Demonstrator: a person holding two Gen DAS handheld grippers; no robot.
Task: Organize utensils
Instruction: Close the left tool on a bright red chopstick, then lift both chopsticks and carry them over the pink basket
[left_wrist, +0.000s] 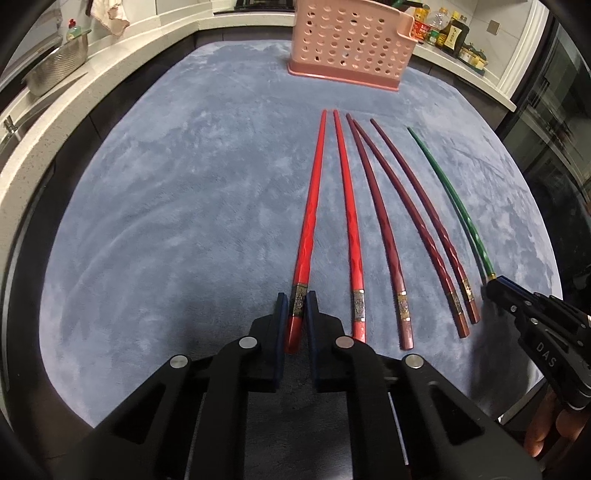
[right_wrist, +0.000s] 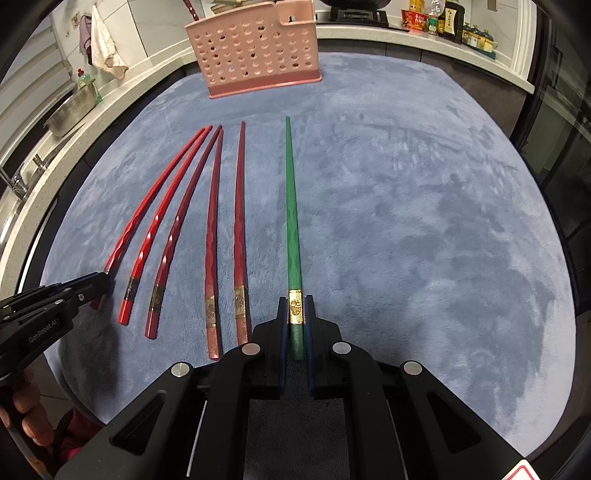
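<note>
Both wrist views look steeply down, close, sharing the chopsticks (left_wrist: 347, 206) row.

My black grippers (left_wrist: 297, 306) (right_wrist: 295, 310) are flanking red (left_wrist: 314, 206), maroon (left_wrist: 373, 206) and green chopsticks (right_wrist: 291, 221), gold bands glinting, on blue-grey cloth (right_wrist: 424, 221); a pink holed basket (right_wrist: 255, 55) is showing.

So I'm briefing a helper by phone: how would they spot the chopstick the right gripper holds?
On the blue-grey mat, before the pink basket, six chopsticks lie in a row. The green chopstick lies at the right end, the only green one beside reds and maroons.
</note>
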